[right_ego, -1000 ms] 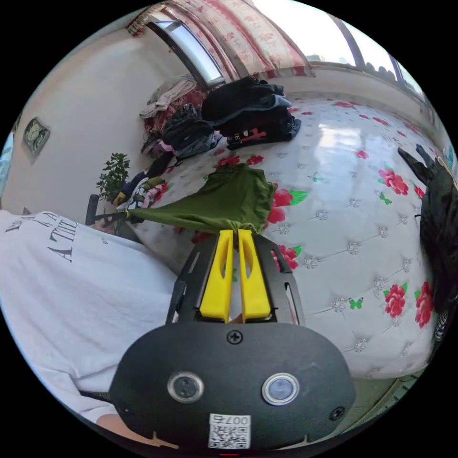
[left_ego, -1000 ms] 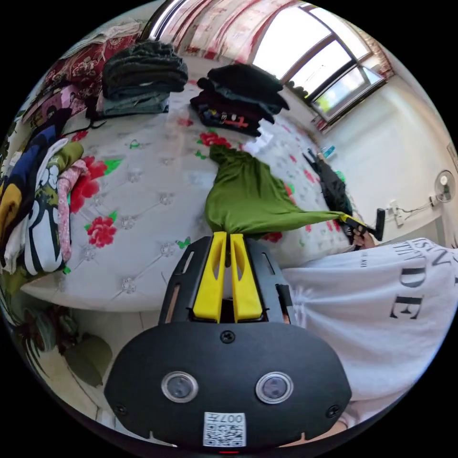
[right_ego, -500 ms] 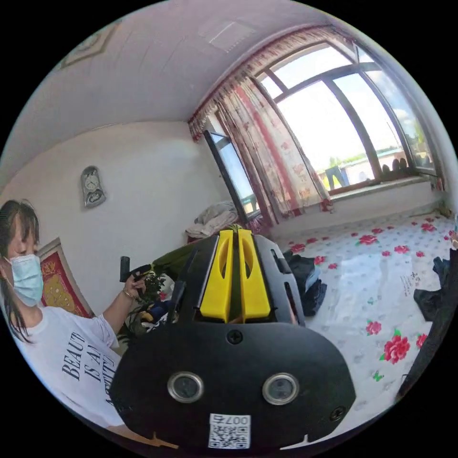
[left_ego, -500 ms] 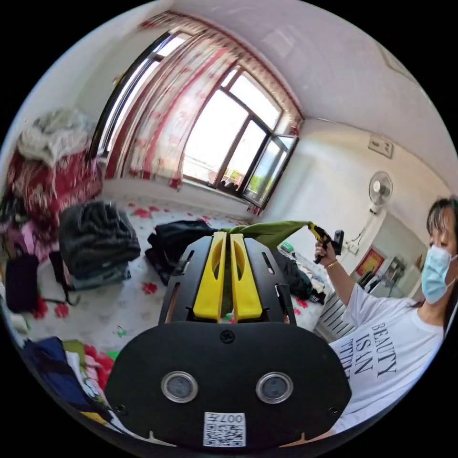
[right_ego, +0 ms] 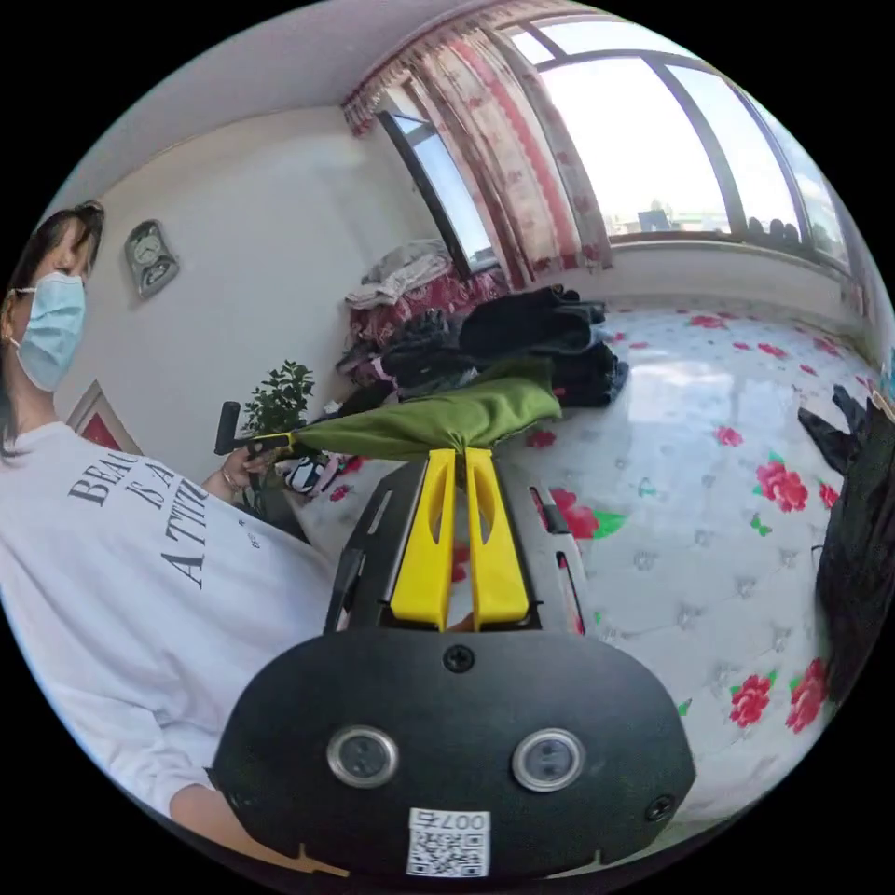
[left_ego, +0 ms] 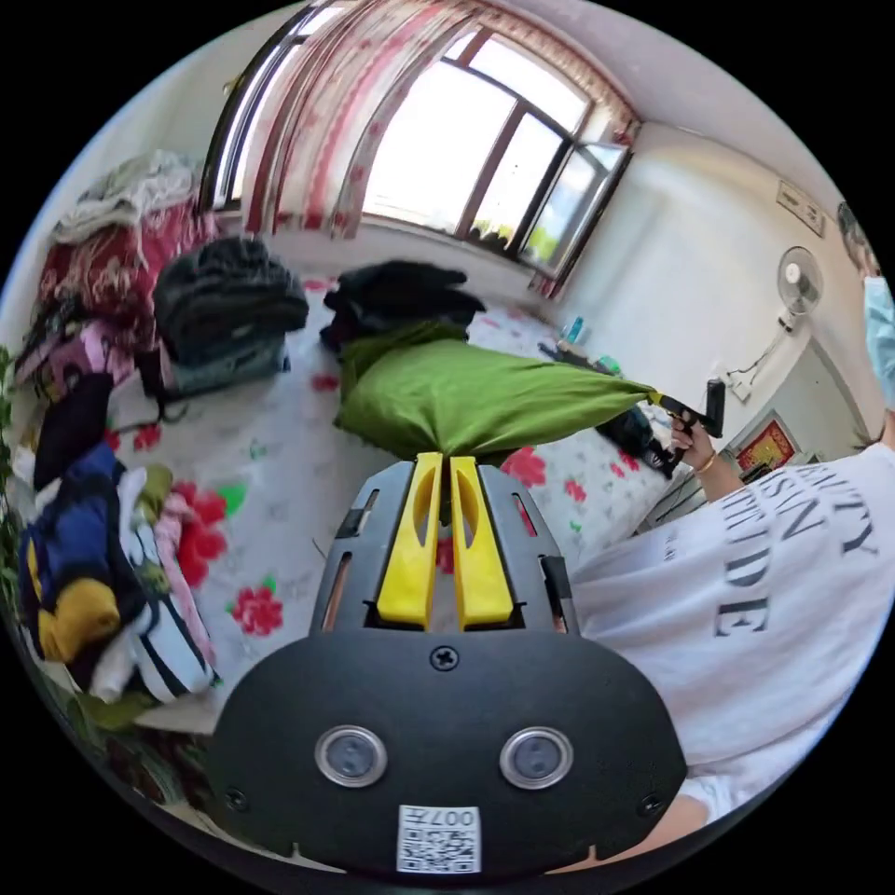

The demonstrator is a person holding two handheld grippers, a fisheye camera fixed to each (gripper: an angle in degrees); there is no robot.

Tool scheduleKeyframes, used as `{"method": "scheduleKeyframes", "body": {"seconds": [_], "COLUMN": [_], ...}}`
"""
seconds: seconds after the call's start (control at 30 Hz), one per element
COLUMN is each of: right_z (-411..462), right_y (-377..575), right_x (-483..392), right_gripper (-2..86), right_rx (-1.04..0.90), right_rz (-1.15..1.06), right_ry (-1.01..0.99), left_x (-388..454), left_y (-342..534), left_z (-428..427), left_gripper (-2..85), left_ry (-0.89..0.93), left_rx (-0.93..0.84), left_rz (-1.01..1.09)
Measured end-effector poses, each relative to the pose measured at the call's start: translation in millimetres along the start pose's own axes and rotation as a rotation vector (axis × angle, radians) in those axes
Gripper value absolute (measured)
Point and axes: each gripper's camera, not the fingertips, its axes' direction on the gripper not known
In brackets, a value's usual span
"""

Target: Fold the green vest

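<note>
Two corners of the green vest (left_ego: 466,396) are pinched, one by each gripper, cloth stretched taut between them above the flowered bed (left_ego: 270,447). Left gripper (left_ego: 446,459): jaws closed on the cloth. Right gripper (right_ego: 459,453): jaws closed on the other corner. No fold visible yet; judged early, vest lifted and spread, laying flat and folding remain. Stacks of dark clothes (left_ego: 228,298) sit behind

Green vest (left_ego: 466,396) stretched taut, airborne
</note>
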Motion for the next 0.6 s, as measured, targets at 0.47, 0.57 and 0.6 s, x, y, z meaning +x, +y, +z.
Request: {"method": "scheduleKeyframes", "body": {"seconds": [0.47,0.57,0.6], "right_z": [105.4,112.9,120.3], "right_y": [104.4,86.1,73.7], "right_x": [52.3,64.9,70.9], "right_gripper": [-0.1,0.0,0.1], "right_rx": [-0.32,-0.279,-0.27], "right_rz": [0.26,0.265,0.258], "right_ry": [-0.101,-0.155,-0.17], "left_x": [-50.9,-63.6,-70.3], "left_y": [122.7,120.3,114.0], "left_z": [96.3,101.5,104.5], "left_gripper": [-0.8,-0.7,-0.6], "left_ry": [0.196,0.248,0.257], "left_rx": [-0.309,-0.305,-0.297], "left_rz": [-0.281,-0.294,-0.291]}}
